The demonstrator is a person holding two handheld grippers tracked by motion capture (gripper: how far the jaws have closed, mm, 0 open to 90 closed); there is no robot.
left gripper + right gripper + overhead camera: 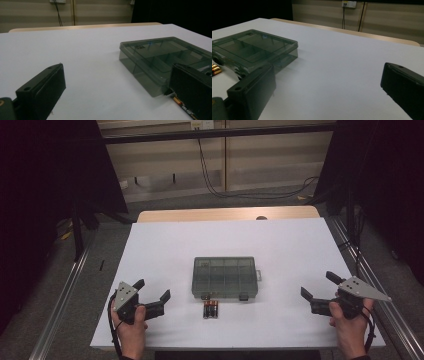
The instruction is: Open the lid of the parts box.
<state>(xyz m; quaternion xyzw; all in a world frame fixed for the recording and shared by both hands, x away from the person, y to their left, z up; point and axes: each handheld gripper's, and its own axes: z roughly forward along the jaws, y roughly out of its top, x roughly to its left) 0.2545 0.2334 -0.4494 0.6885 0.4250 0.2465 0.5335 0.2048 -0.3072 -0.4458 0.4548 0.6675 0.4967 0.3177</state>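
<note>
A smoky clear plastic compartment box (224,276) lies shut in the middle of the white table (280,245). Its lid is down and two dark latches face the near edge. Right in front of it lie a few batteries (210,310) side by side. My left gripper (152,291) rests low at the near left, held by a hand, jaws wide apart and empty. In the left gripper view the box (160,60) sits ahead to the right, with a battery (183,108) by the right jaw. At the near right my right gripper (318,285) stands open and empty. The right gripper view has the box (252,50) and batteries (215,70) at its left.
The white surface ends in a bare wooden strip (225,213) at the far edge. Metal rails (60,300) run along both sides of the table. Cables (220,190) hang down the wall behind. Dark curtains flank the left and right.
</note>
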